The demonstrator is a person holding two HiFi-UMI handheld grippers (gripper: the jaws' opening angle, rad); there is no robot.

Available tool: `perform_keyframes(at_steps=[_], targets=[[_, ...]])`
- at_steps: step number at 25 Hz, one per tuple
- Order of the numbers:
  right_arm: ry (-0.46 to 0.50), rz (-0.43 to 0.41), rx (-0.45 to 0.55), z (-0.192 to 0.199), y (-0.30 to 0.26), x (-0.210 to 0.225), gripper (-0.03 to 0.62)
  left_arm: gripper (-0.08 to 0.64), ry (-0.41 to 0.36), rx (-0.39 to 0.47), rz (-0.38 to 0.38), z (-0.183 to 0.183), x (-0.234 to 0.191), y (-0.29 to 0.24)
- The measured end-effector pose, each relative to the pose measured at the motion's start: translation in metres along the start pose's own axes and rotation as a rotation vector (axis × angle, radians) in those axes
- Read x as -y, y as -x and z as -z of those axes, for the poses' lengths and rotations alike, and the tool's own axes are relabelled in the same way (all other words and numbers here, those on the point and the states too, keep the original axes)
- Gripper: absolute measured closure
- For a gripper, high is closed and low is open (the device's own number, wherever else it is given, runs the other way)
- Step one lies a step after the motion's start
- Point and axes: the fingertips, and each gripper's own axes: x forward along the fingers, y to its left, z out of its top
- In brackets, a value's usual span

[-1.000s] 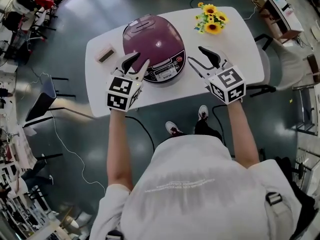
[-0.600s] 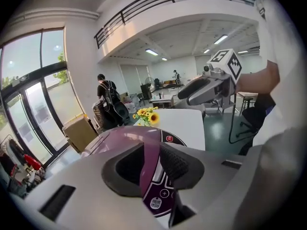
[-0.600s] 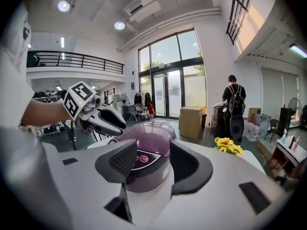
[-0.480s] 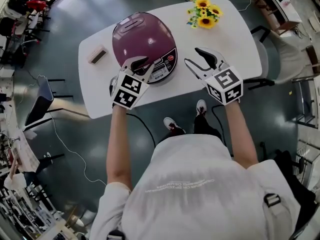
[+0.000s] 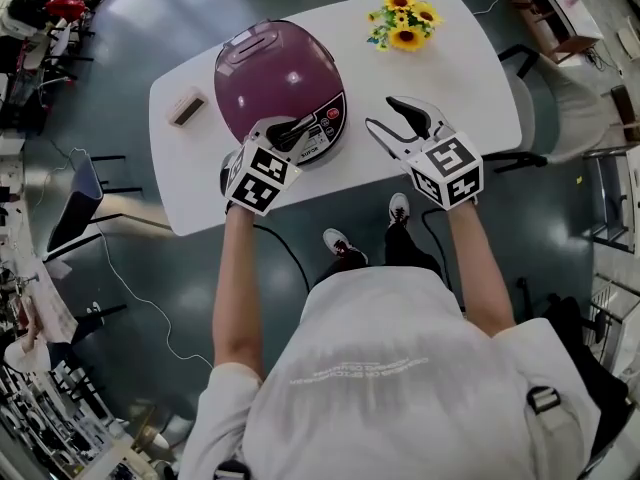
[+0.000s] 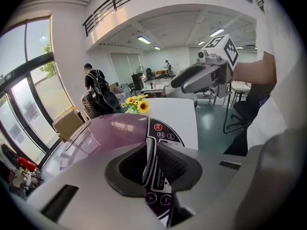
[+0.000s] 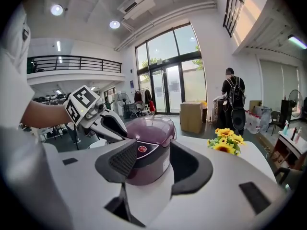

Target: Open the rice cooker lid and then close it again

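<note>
A purple rice cooker (image 5: 270,68) stands on the white table (image 5: 450,68) with its lid down and its control panel (image 5: 322,133) facing me. My left gripper (image 5: 293,128) points steeply down at the cooker's front, just over that panel. Its jaws are closing and only a narrow gap is left. In the left gripper view the gripper (image 6: 152,153) shows the control panel (image 6: 160,131) through the gap, and the pads grip nothing. My right gripper (image 5: 381,114) hovers open to the right of the cooker, with nothing between its fingers. The right gripper view frames the rice cooker (image 7: 151,138) between that gripper's (image 7: 149,161) jaws.
A bunch of sunflowers (image 5: 403,23) stands at the table's far right. A small flat box (image 5: 187,108) lies left of the cooker. Chairs (image 5: 80,208) stand left and right of the table, and cables run over the floor. A person with a backpack (image 7: 233,104) stands beyond.
My left gripper has come down onto the cooker's front edge and its jaws have narrowed. The right gripper has sunk slightly and stays open.
</note>
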Motion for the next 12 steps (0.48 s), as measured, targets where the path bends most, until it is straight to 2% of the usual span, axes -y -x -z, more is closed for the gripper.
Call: perform_keyframes(at_steps=[6,12], targets=[[-0.002,-0.002,-0.008,0.0032,0.002,0.0032,0.363,0.494,0.026,0.001,-0.009,0.0028,-0.0001,-0.0055],[-0.012,-0.007,-0.015,0.0058,0.0012,0.0038,0.362,0.503,0.044,-0.012,-0.061,0.0036,-0.0019,-0.0072]])
